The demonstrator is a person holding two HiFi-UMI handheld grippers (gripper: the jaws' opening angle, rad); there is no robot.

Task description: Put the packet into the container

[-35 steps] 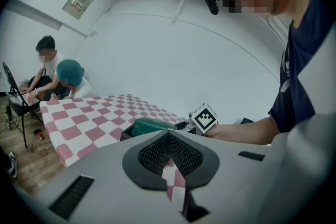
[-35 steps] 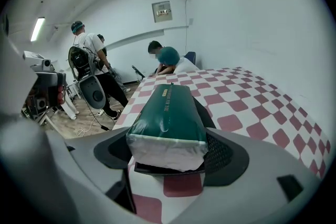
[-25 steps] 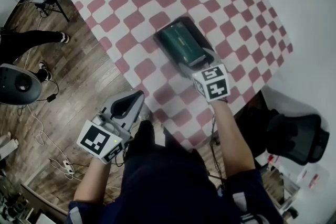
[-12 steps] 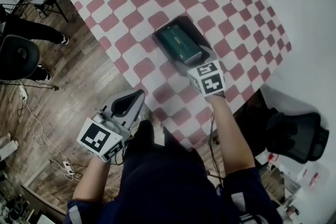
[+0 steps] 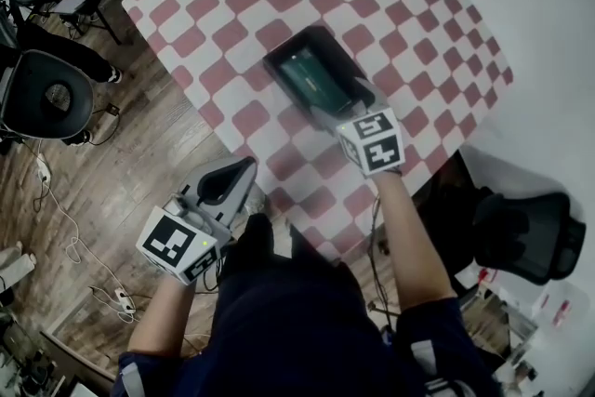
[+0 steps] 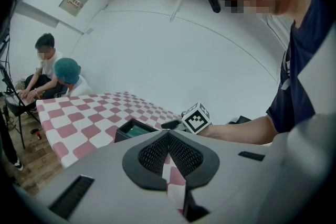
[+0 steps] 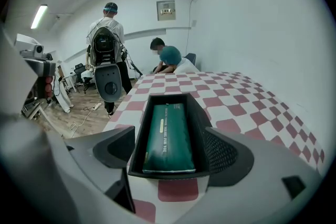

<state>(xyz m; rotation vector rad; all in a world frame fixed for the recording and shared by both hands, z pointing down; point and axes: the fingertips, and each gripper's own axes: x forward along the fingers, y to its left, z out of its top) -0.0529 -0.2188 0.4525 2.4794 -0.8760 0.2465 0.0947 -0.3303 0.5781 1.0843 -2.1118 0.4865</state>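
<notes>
Two claws on my feed: right gripper (image 5: 342,110) gapes empty astride the black container's (image 7: 138,139) near end, green packet (image 7: 169,136) lying flat inside it, left gripper (image 6: 169,138) pinched closed on nothing.

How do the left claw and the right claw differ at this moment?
The left claw is shut and empty; the right claw is open around the near end of the container. The left claw hangs beside the table, over the floor; the right claw is above the table. Both carry a marker cube.
</notes>
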